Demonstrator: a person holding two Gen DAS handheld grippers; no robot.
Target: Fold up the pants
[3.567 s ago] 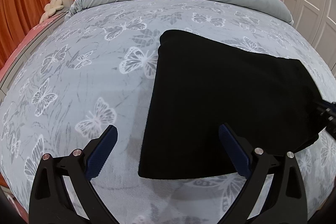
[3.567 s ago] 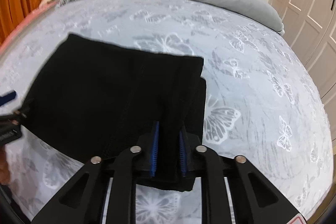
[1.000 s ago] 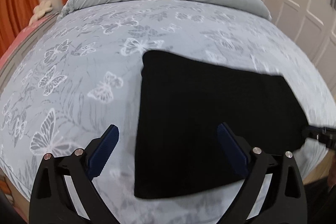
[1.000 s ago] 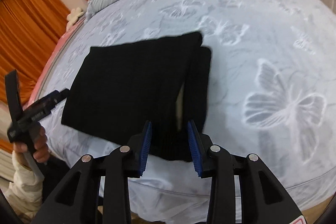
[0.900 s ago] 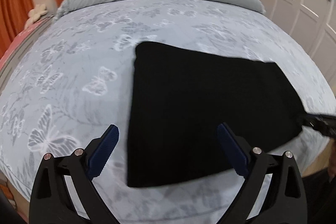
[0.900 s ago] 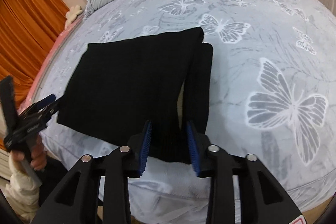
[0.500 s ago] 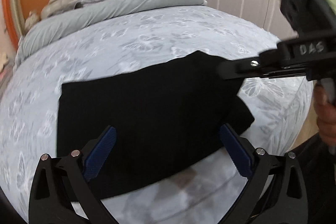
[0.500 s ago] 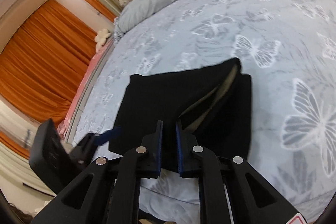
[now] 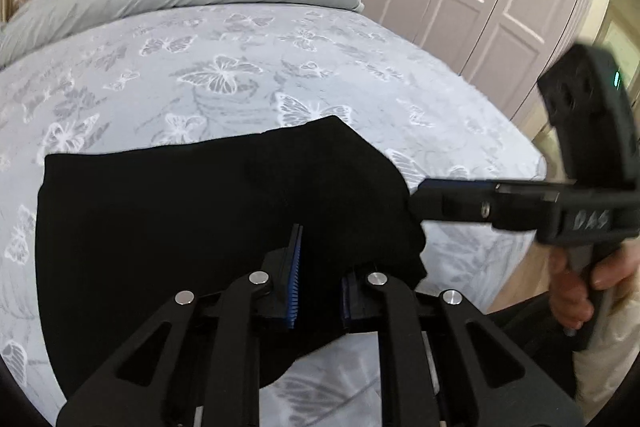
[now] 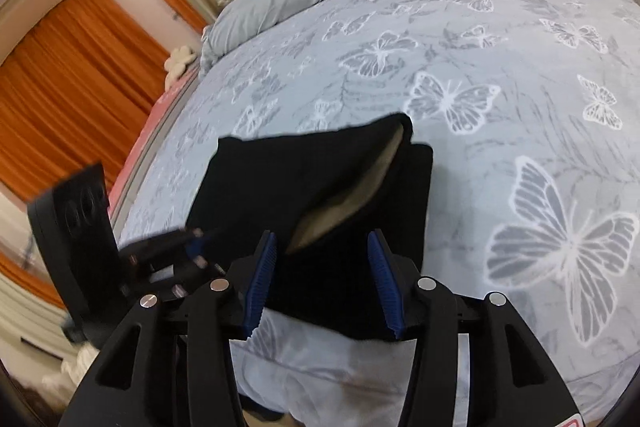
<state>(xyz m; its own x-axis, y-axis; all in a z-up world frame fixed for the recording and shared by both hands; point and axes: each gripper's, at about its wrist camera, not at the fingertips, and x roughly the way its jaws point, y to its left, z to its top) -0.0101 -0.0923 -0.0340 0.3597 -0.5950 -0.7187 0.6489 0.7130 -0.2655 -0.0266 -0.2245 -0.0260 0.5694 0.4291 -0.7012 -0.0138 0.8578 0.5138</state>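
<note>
Folded black fabric pants (image 9: 192, 227) lie on the butterfly-print grey bedspread (image 9: 240, 67). Left gripper (image 9: 318, 279) has just clamped their near edge; right gripper (image 10: 322, 279) has just opened, straddling them. Next: probably another fold.

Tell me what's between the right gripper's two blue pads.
In the right wrist view, the near edge of the black pants lies between the right gripper pads, which stand apart.

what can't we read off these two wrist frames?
- Left wrist view: near hem of the pants, covered by the left hand-held gripper, shut on the cloth.
- Right wrist view: left hand-held gripper's tips, motion-blurred.
- Right wrist view: whether the right hand-held gripper's pads touch the pants, its jaws having just been opening.
- Bed front, cut off by the frame.
</note>
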